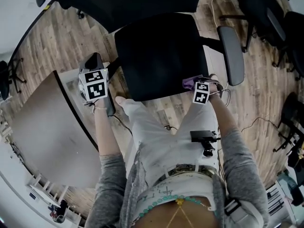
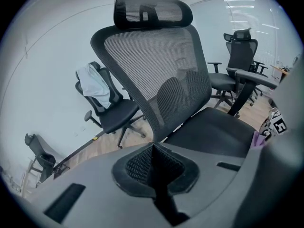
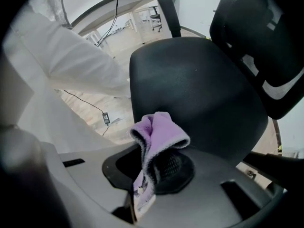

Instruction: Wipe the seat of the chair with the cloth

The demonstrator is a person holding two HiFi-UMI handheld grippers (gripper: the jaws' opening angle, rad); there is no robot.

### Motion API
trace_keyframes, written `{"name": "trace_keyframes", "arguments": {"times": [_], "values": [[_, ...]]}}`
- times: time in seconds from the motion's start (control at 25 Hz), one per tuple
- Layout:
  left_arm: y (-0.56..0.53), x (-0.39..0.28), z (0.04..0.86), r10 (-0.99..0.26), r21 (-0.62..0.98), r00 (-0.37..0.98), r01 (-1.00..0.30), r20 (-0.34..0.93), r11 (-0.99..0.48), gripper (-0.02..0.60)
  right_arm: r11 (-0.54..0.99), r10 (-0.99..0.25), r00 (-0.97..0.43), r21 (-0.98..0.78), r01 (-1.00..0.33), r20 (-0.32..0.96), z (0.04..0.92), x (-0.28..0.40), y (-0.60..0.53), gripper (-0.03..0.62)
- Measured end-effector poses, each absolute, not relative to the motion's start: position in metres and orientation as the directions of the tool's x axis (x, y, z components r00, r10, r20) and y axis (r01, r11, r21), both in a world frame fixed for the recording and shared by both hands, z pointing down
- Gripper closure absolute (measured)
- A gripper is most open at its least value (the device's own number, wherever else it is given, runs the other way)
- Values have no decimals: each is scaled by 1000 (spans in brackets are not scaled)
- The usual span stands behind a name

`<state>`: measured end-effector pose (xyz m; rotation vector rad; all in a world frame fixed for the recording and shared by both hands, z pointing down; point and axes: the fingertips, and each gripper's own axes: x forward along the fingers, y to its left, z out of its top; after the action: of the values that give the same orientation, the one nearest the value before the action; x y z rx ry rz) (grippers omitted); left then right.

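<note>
No legible text, brand, number or sign appears in any view. The marker cube (image 1: 96,85) on the left gripper (image 2: 153,151) and the marker cube (image 1: 202,92) on the right gripper (image 3: 151,152) carry only black-and-white square patterns, without characters. The cloth (image 3: 160,129) has 1 small sewn tag (image 3: 142,197); its print is too blurred to read.

Left hand-held gripper (image 2: 153,151) closed; right (image 3: 151,166) on cloth (image 3: 160,129)
</note>
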<state>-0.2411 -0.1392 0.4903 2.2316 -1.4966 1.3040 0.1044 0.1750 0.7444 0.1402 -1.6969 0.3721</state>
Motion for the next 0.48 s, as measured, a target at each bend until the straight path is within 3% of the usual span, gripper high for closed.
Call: {"name": "trace_keyframes", "arguments": {"times": [0.48], "values": [[-137,-237,494,-668,-318,129,-804,733,-503,571,908,35,-259,-139,-395,965,689,58,118,546]]}}
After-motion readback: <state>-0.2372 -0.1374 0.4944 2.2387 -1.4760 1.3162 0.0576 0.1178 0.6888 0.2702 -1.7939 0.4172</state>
